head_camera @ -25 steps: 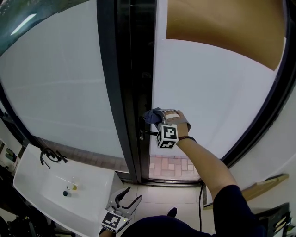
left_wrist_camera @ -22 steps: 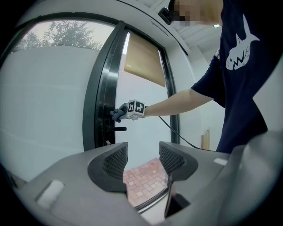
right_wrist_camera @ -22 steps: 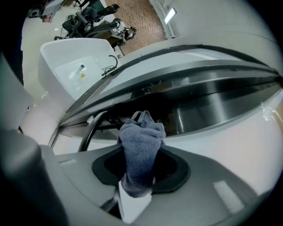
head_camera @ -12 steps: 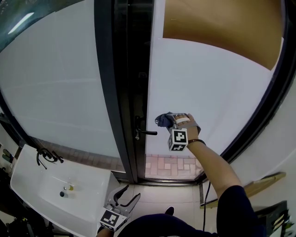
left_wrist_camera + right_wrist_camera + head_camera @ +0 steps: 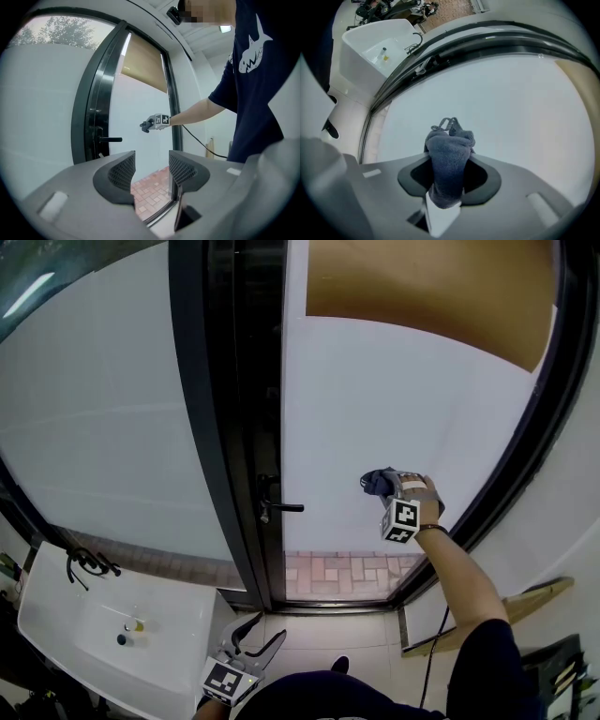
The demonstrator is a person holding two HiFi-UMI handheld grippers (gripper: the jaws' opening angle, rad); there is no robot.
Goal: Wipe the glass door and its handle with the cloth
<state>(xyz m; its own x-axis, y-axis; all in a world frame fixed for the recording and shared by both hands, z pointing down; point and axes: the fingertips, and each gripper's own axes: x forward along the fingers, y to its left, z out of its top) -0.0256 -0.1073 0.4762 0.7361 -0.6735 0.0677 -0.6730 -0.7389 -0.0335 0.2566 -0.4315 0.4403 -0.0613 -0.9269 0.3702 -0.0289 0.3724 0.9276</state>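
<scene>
The frosted glass door (image 5: 412, 399) fills the right half of the head view, framed in black. Its black lever handle (image 5: 279, 508) sticks out from the frame at mid-height. My right gripper (image 5: 382, 485) is shut on a blue-grey cloth (image 5: 378, 482) and presses it against the glass, well to the right of the handle. In the right gripper view the cloth (image 5: 449, 164) bulges out between the jaws onto the pane (image 5: 511, 108). My left gripper (image 5: 255, 641) hangs low near my body, open and holding nothing; its view shows the handle (image 5: 108, 139) and the cloth (image 5: 147, 125) from afar.
A white washbasin (image 5: 103, 615) with a black tap stands at the lower left. Brick paving (image 5: 342, 576) shows through the clear strip at the door's foot. A tan blind (image 5: 422, 287) covers the top of the glass. A wooden board (image 5: 506, 610) and a cable lie at the lower right.
My right gripper has swept the cloth rightward across the glass, away from the handle area toward the door's right frame. The left gripper stays low.
</scene>
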